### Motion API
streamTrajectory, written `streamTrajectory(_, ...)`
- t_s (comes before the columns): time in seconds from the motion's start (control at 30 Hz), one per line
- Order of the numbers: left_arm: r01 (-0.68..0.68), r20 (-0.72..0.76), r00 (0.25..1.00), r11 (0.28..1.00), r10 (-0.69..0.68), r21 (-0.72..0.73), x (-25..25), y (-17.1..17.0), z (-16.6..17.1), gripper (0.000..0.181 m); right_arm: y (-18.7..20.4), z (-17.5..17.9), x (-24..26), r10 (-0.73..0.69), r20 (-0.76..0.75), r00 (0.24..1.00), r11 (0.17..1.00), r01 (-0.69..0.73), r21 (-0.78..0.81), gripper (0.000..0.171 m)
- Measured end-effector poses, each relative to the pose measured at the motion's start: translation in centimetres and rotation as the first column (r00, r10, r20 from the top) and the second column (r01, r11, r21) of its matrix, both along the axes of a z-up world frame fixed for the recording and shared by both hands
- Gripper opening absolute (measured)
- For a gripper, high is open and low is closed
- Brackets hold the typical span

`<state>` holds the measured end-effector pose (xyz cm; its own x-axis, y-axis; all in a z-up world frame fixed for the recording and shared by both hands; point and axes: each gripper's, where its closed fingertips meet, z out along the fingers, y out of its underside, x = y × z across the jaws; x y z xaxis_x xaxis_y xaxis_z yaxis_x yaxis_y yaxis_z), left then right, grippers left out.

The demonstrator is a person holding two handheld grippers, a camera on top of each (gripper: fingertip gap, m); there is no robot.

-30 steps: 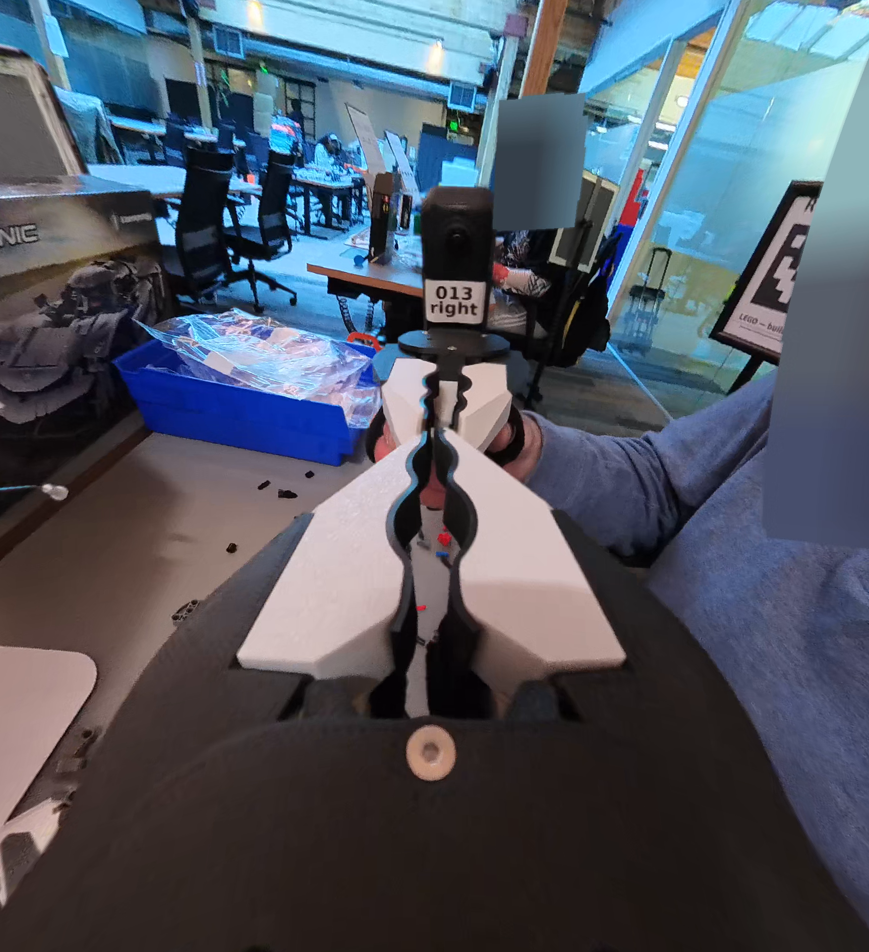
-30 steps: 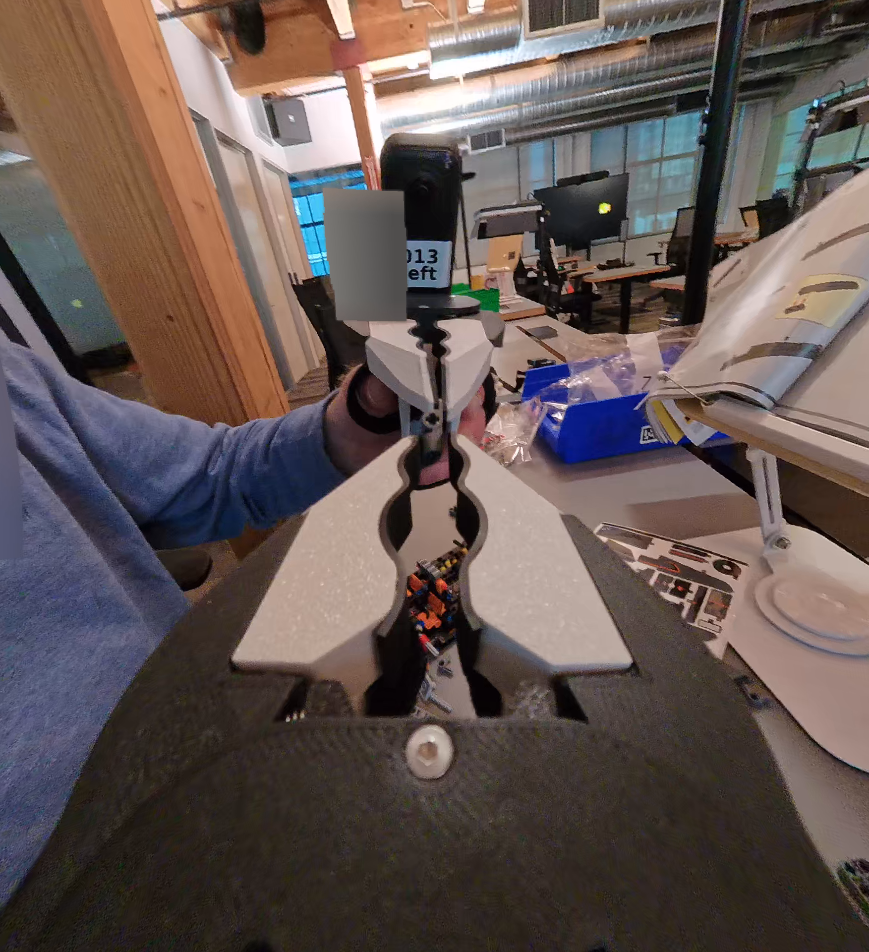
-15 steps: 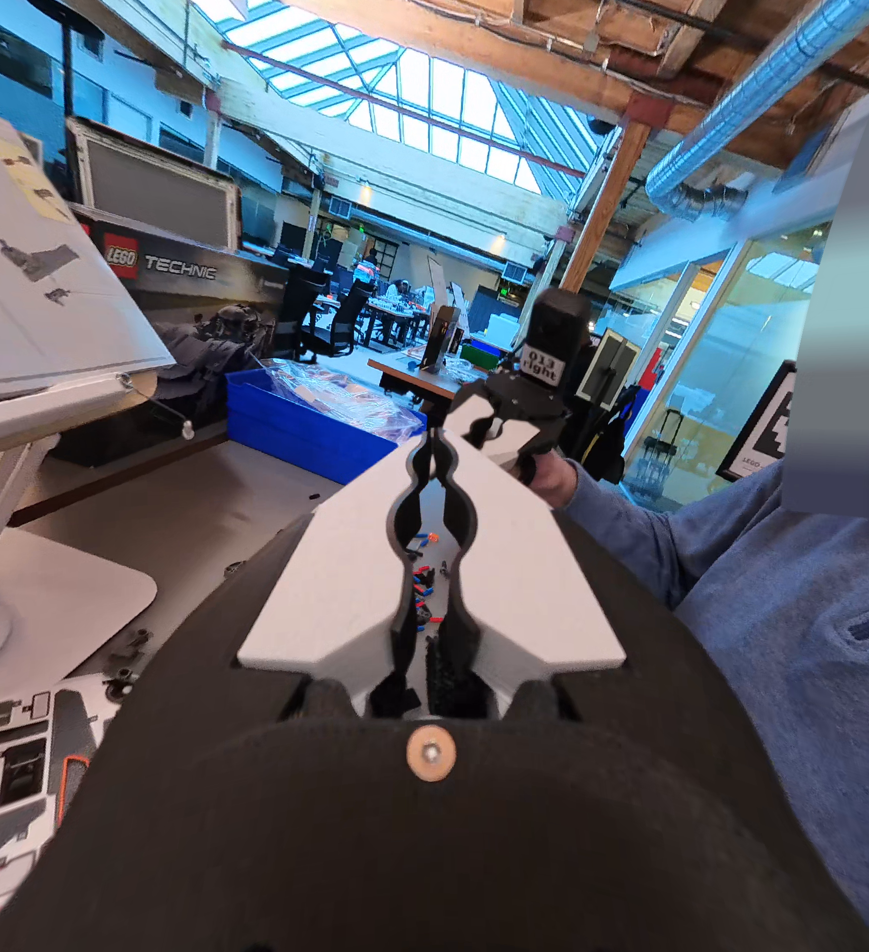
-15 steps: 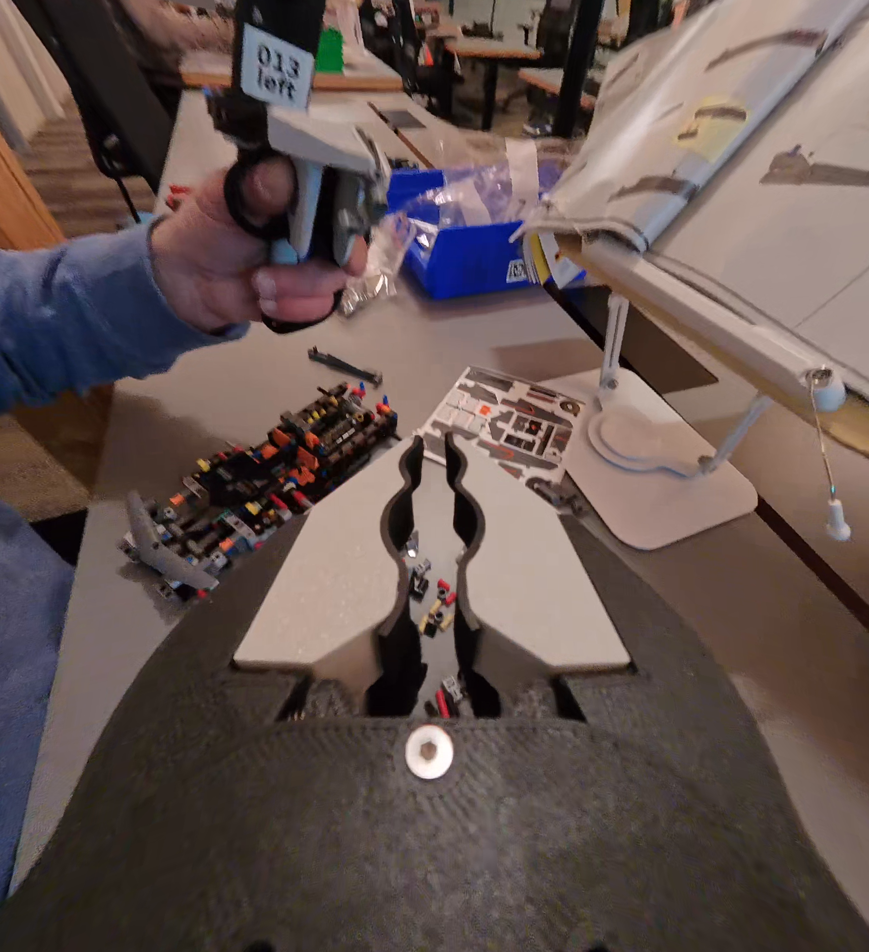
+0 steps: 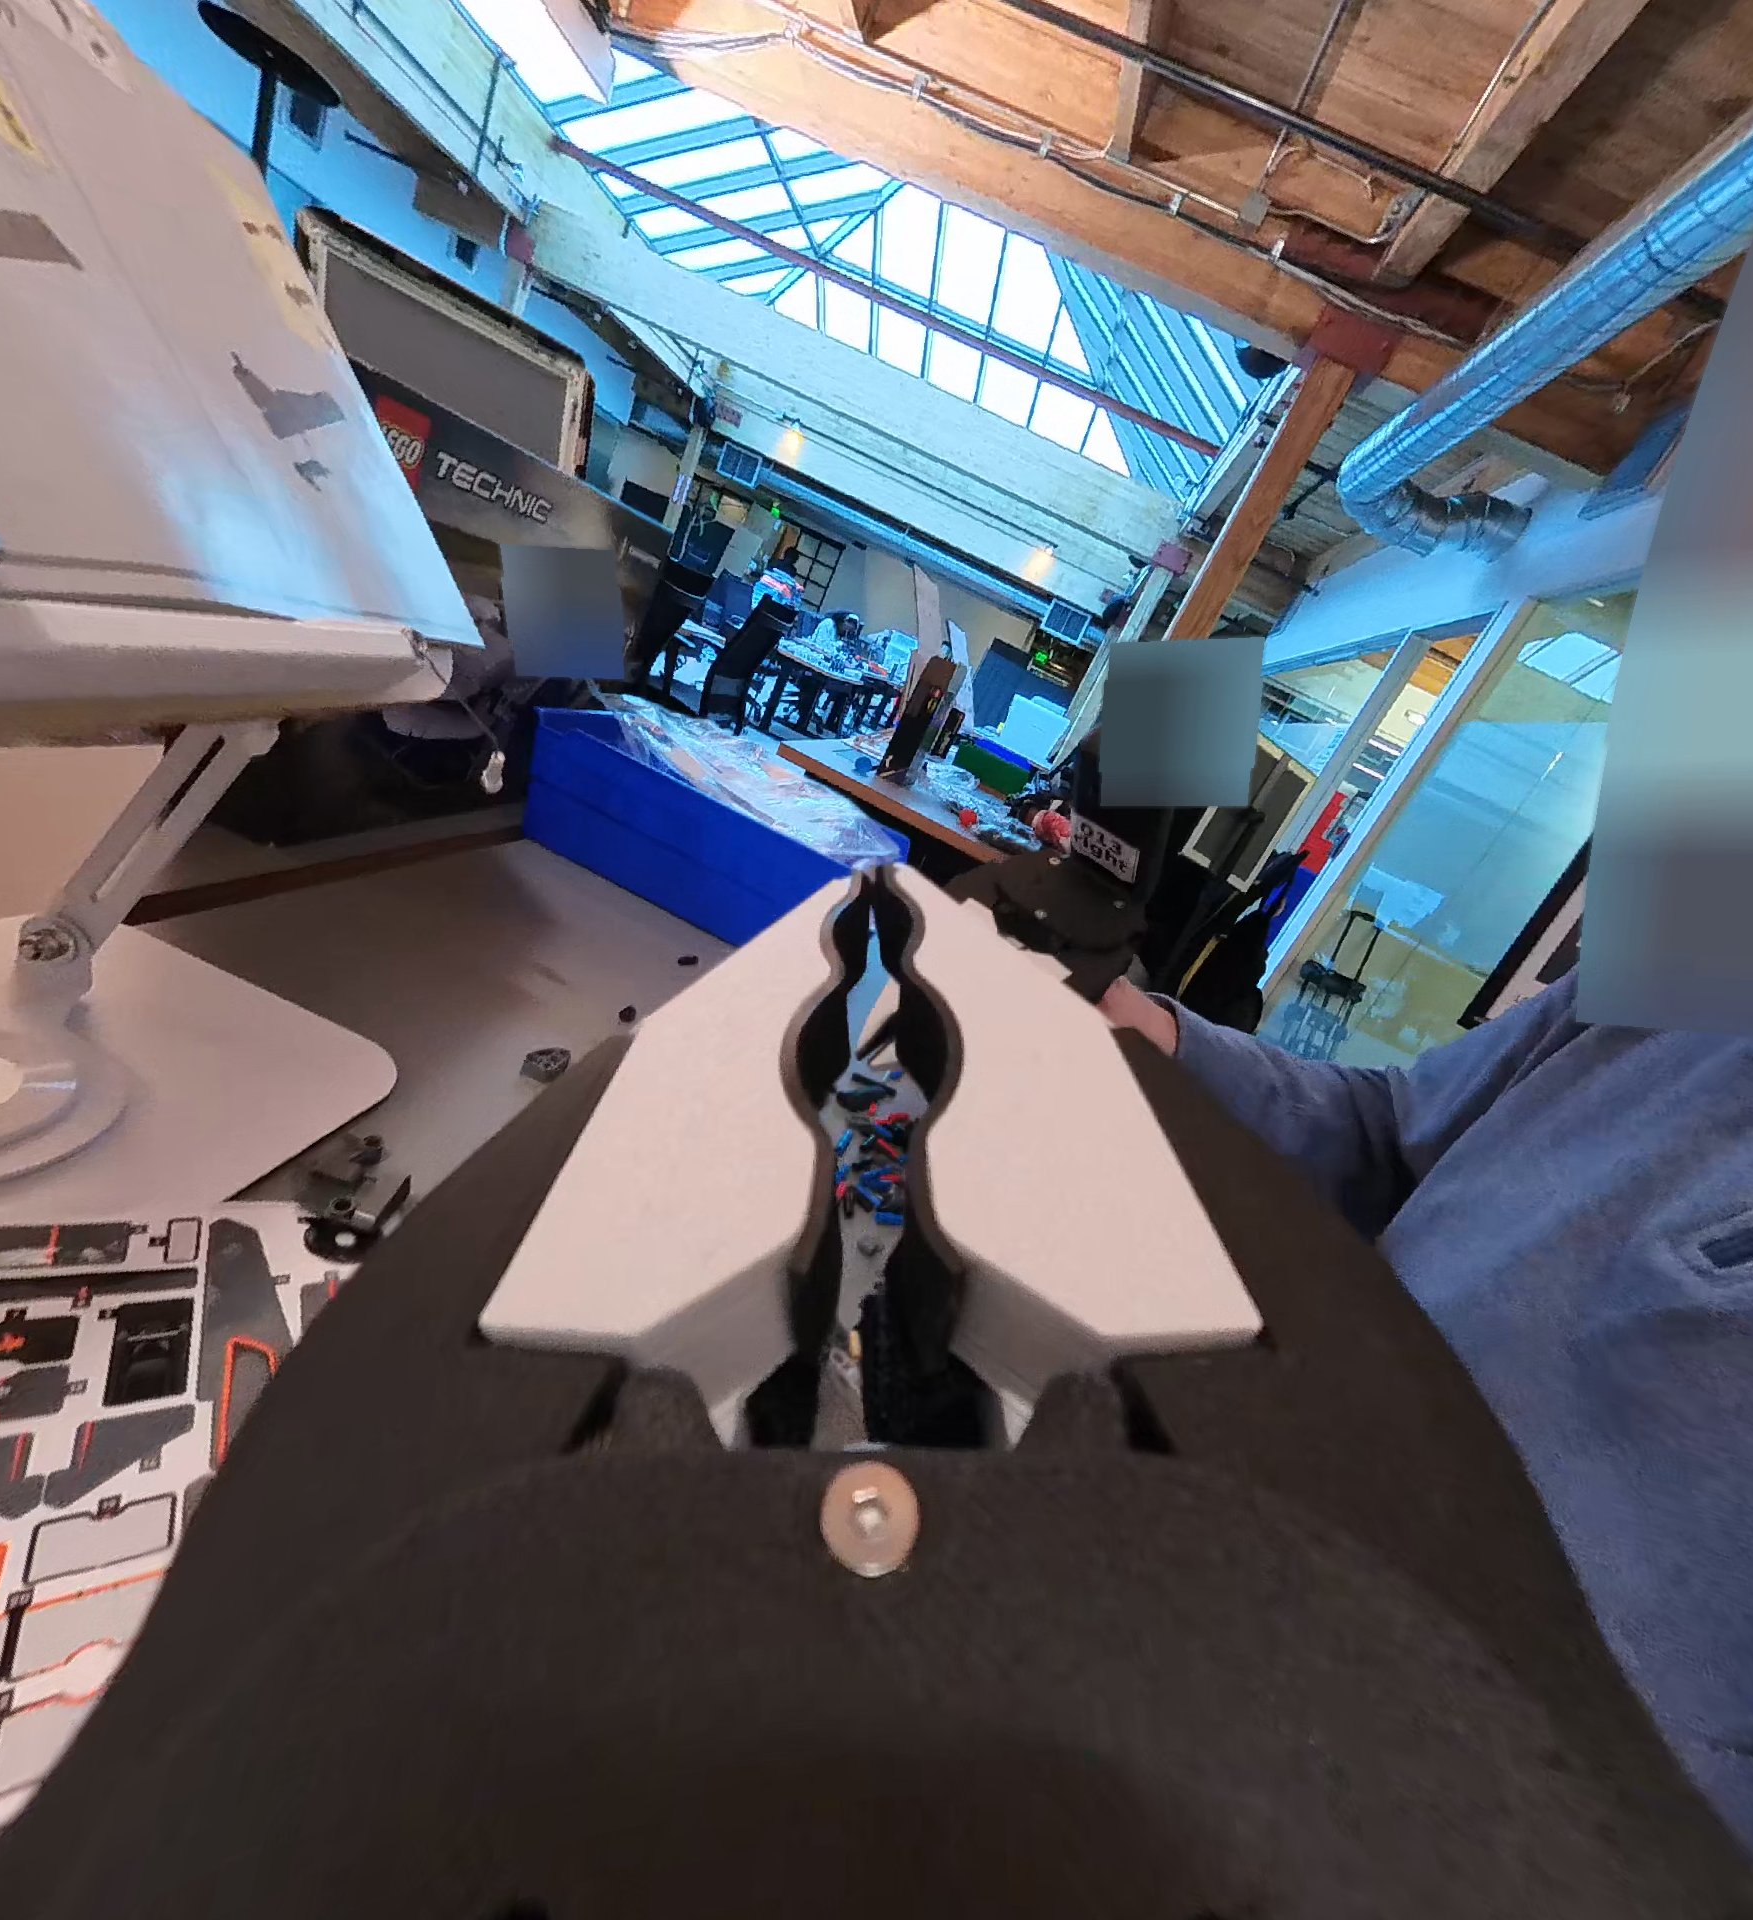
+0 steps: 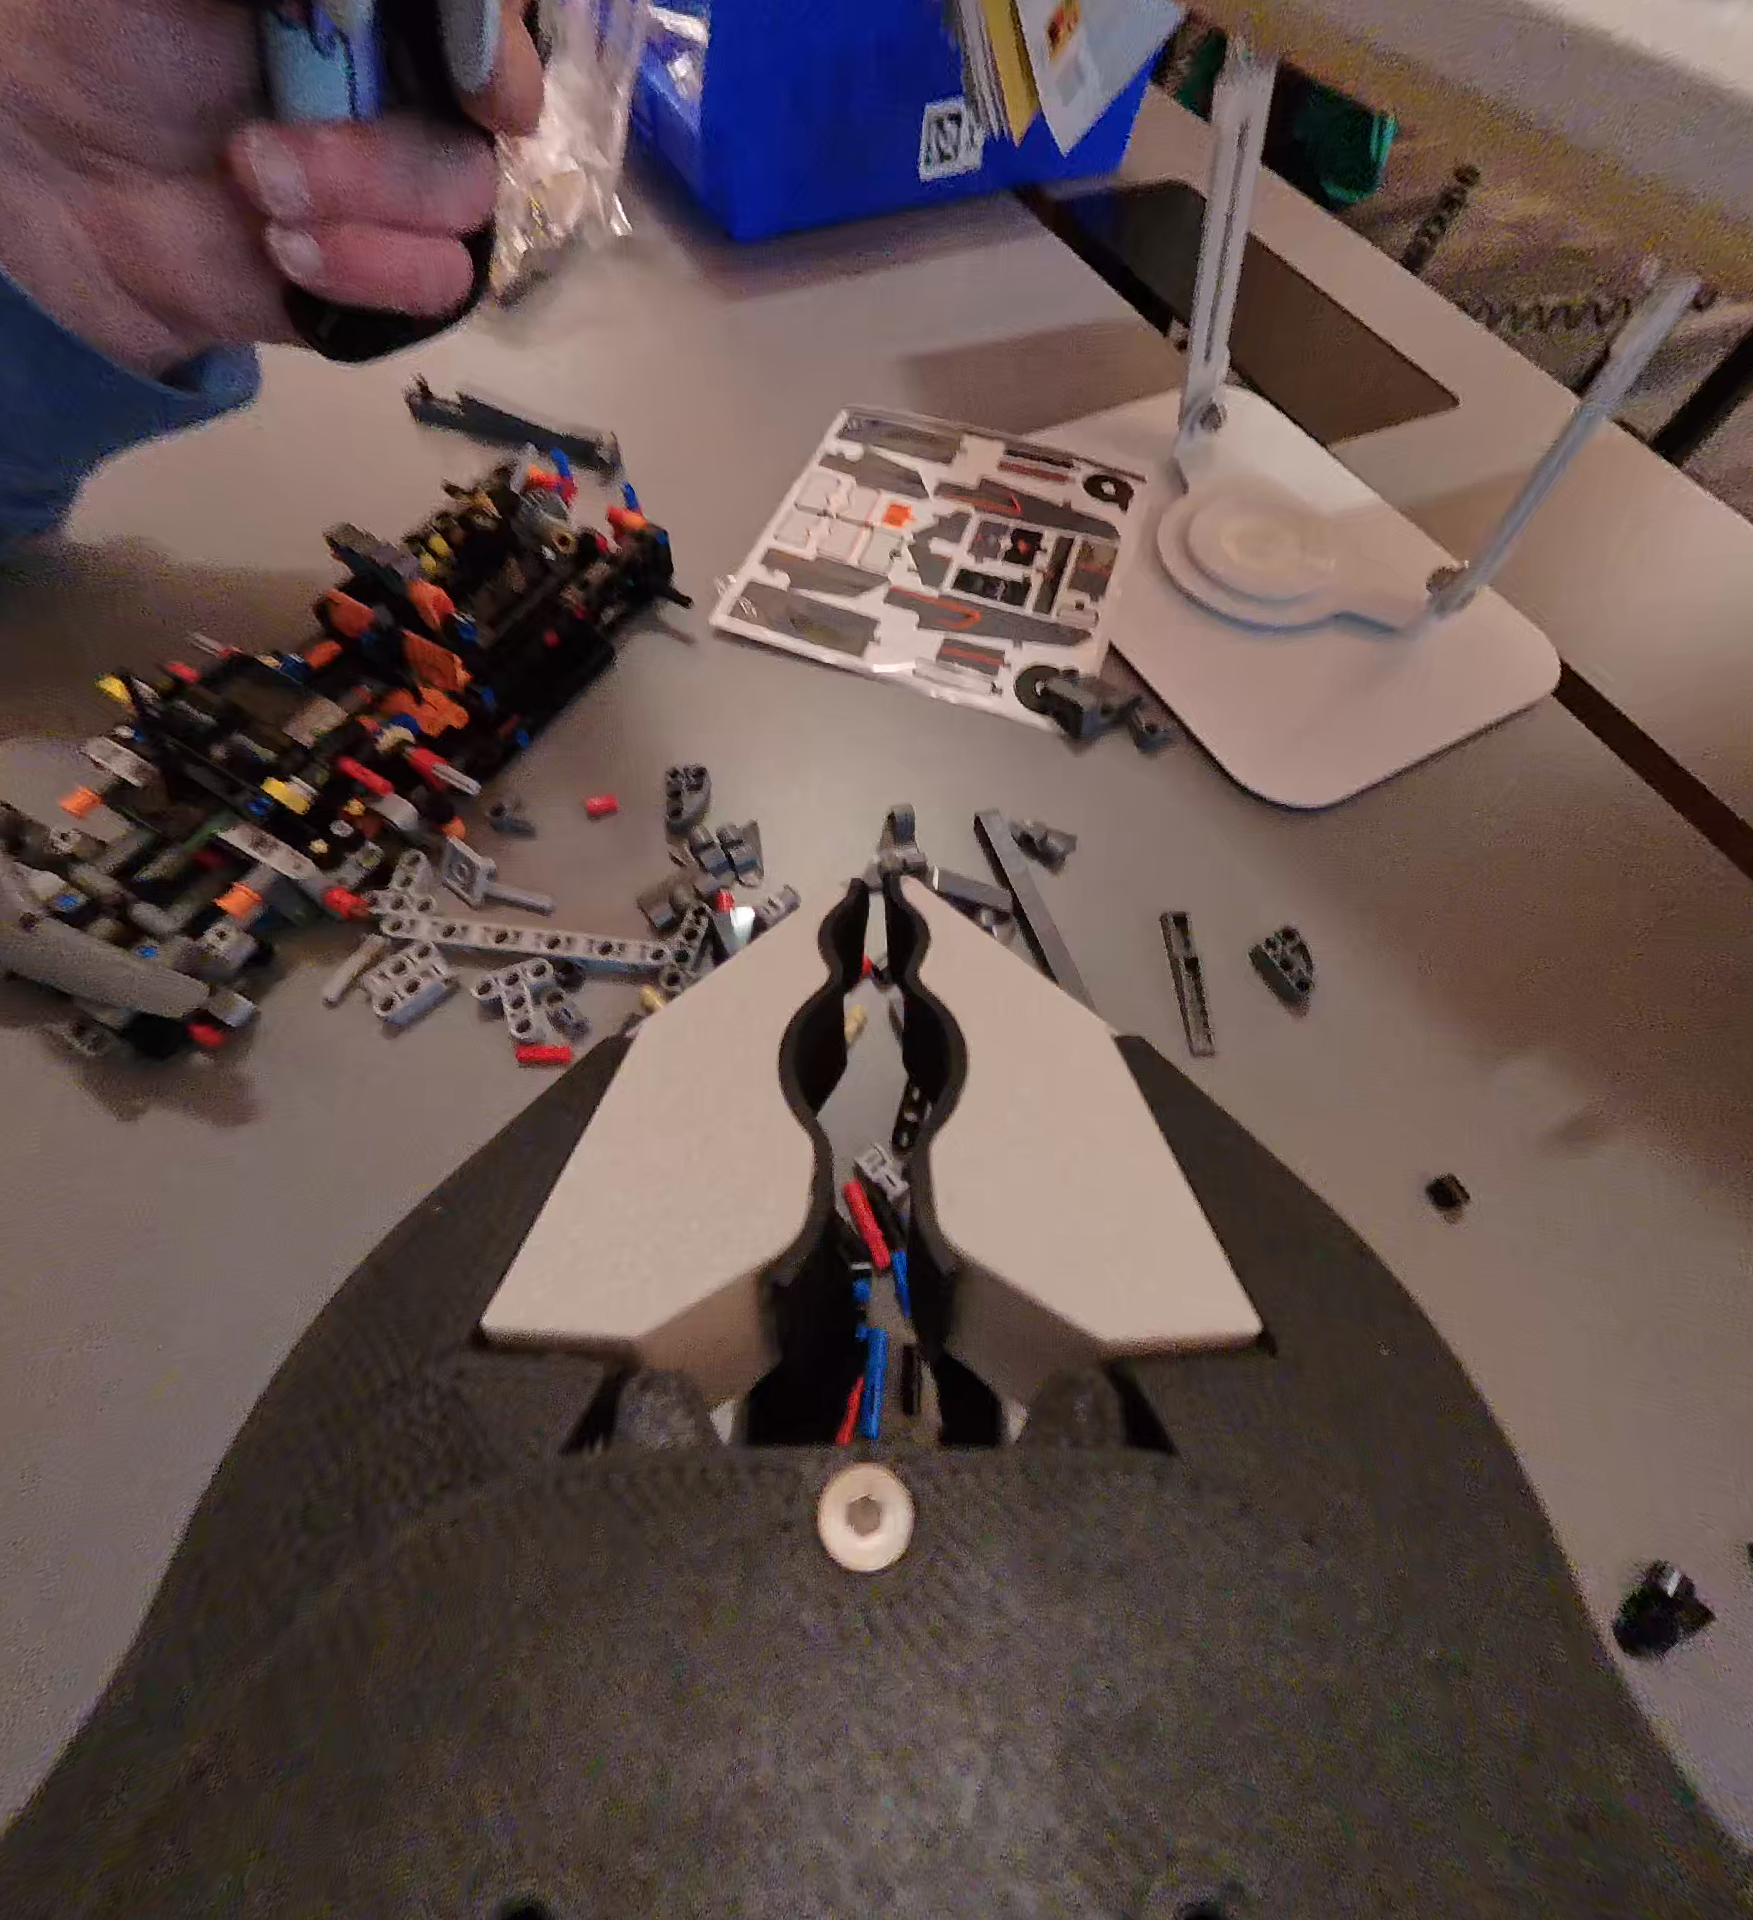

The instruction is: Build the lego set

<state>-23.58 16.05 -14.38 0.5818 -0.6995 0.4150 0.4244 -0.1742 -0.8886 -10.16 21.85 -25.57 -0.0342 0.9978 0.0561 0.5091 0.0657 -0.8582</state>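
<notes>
A partly built black Lego model with orange, red and yellow bits lies on the grey table. Loose grey beams and small pins are scattered beside it. My right gripper is shut and points down at the table, its tips just short of a small grey piece. My left gripper is shut and empty, raised above the table and pointing level. The right gripper's black body shows beyond it. A hand holds the left gripper's handle at the top left.
A sticker sheet lies by the white base of a stand that holds the open instruction book. A blue bin with plastic bags stands at the back. Black pieces lie to the right. My right tips are roughly 12 cm from the small grey piece. The partly built black Lego model is about equally far from each gripper, around 20 cm.
My right gripper has tilted down from facing the left gripper to over the loose pieces. My left gripper has swung left and tilted up. Both have stayed shut.
</notes>
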Motion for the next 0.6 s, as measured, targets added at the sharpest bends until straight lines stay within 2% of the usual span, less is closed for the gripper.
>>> streamTrajectory(0.27,0.000,-0.005,1.000,1.000,0.000,-0.020,0.0,0.3,-1.7,0.000,0.4,-5.5,1.2,-0.042,0.176,0.984,0.997,0.031,0.065,0.002)
streamTrajectory(0.6,0.011,0.024,1.000,0.999,-0.010,-0.040,-0.2,0.2,-2.5,0.000,-0.2,-9.4,-0.1,-0.049,0.291,0.955,0.998,0.033,0.059,0.005)
